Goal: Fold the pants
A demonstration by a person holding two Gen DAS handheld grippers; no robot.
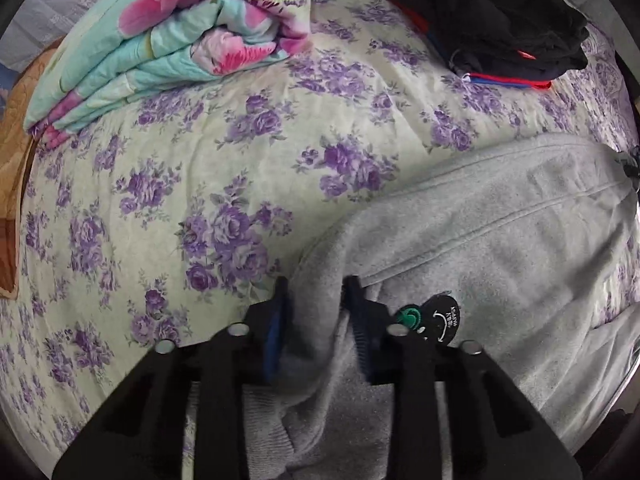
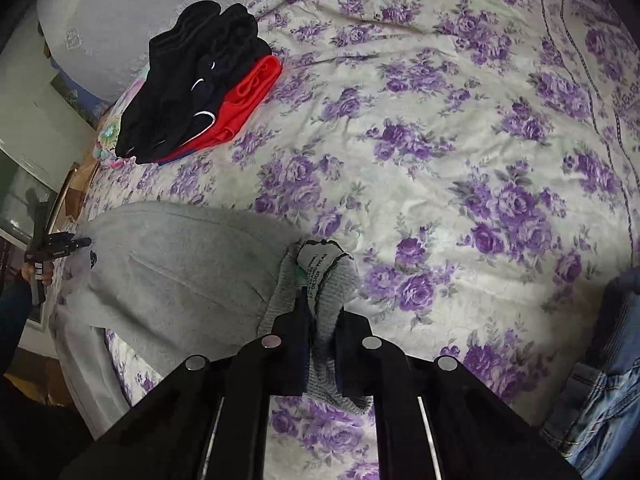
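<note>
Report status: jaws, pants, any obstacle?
Left gripper and right gripper shut on grey pants. Pants partly on bed. Clothes pile apart, not blocking.

**Clearance on the bed: open centre, edges obstructed**

The flowered bed shows bare cover across its middle and far right, open for passage. Obstacles: a folded quilt at the far left; a stack of dark and red clothes at the far side; jeans at the right edge. The grey pants cover the near strip between both tongs.
</note>
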